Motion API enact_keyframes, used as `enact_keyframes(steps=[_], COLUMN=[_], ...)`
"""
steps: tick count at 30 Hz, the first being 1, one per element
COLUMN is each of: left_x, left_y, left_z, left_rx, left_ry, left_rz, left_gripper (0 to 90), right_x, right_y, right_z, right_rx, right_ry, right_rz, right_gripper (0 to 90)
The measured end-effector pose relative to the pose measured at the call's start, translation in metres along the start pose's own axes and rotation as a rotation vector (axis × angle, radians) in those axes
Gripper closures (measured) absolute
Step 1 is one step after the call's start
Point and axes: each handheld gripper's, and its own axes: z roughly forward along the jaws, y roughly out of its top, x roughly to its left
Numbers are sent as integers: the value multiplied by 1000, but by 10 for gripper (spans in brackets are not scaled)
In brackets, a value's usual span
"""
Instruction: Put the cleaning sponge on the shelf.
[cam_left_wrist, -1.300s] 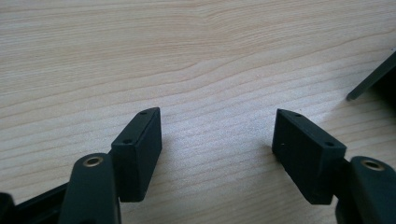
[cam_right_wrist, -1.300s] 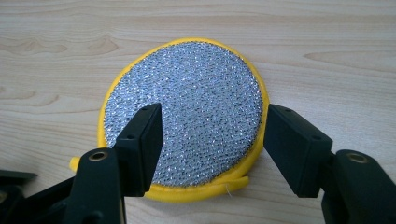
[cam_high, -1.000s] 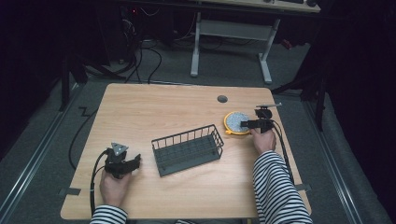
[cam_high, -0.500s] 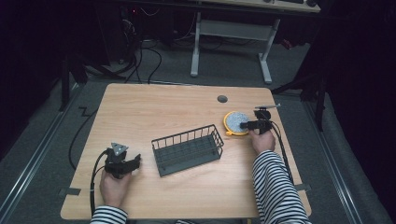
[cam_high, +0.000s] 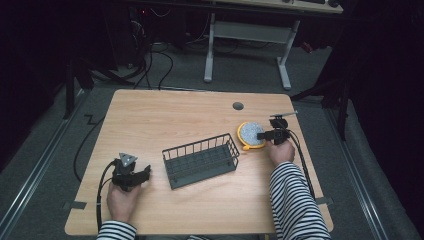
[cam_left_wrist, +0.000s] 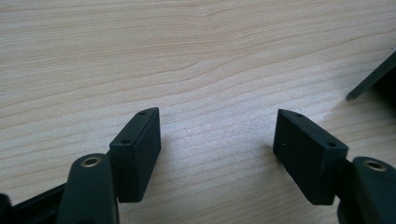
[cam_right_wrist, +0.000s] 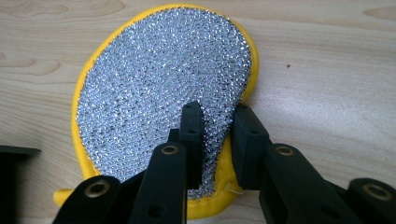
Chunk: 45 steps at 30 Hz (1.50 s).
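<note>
Right gripper (cam_right_wrist: 215, 123) at right of frame, jaws just closed, pinching edge of shiny yellow scrubber (cam_right_wrist: 159, 88). Scrubber lay on wooden table (cam_high: 165, 115), just right of black wire basket (cam_high: 201, 160). Basket sat mid-table, nothing inside. Left gripper (cam_left_wrist: 217, 140) lower left, jaws wide apart over bare wood, holding nothing.

On the table (cam_high: 175, 115), the scouring pad (cam_high: 250, 134) lies just right of the wire basket (cam_high: 201, 160).

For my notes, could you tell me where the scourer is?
The scourer lies on the table's right side in the high view, right of the basket, pinched by the right gripper.
</note>
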Motion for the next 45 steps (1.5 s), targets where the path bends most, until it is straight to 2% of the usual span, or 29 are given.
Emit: enact_keyframes(steps=[4,11,15,21,28,34,40,45], left_x=[0,0,0,0,-1,0,0,0], left_y=[0,0,0,0,0,0,0,0], left_z=[0,0,0,0,0,0,0,0], left_rx=[0,0,0,0,0,0,0,0], left_ry=[0,0,-1,2,3,3,2,2], left_rz=[0,0,0,-3,-4,-4,-5,-4], left_gripper=[328,328,327,328,328,327,327,327], right_x=[2,7,11,12,17,30,44,55], right_y=[3,4,5,5,10,10,9,11], right_z=[-2,-10,-22,-43,-71,-87,-95,-103], right_rx=[-4,-38,-63,-110,-149,-178,-198,-211], right_ry=[-1,26,35,67,64,89,143,170], right_rz=[-13,-38,-65,-78,-121,-178,-203,-231], right_gripper=[776,776,775,775,775,776,776,776])
